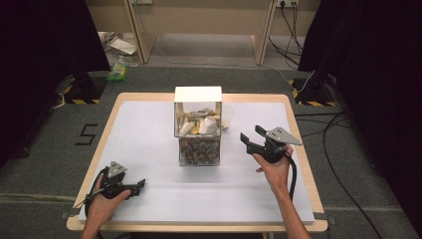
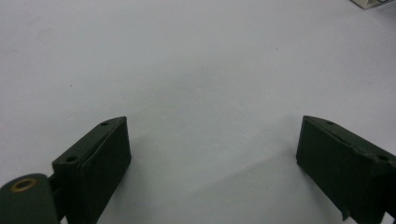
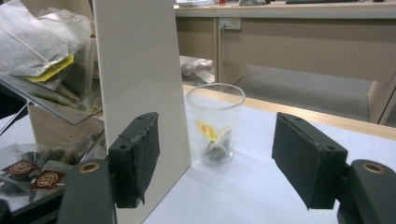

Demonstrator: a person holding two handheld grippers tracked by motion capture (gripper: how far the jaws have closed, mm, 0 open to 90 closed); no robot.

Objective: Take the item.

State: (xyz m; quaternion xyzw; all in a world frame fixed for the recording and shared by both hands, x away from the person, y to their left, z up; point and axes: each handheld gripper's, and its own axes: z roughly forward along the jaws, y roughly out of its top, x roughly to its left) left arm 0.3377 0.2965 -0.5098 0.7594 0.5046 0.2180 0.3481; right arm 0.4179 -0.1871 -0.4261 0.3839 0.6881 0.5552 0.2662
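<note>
A tall clear box (image 1: 198, 127) with a white top stands mid-table, with pale tea bags (image 1: 201, 124) on its upper shelf and darker sachets (image 1: 199, 151) below. Behind its right side stands a clear plastic cup (image 1: 228, 117). In the right gripper view the cup (image 3: 215, 123) holds one tea bag (image 3: 215, 145) with a yellow tag. My right gripper (image 1: 252, 134) hovers right of the box, open (image 3: 215, 119), and its jaws frame the cup farther off with nothing between them. My left gripper (image 1: 139, 185) rests low at the front left, open (image 2: 213, 121) over bare table.
A white mat (image 1: 149, 149) covers the wooden table (image 1: 112, 107). The box's white side panel (image 3: 140, 70) stands close beside the right gripper's left jaw. Cables (image 1: 338, 164) lie on the floor at the right. Dark curtains hang on both sides.
</note>
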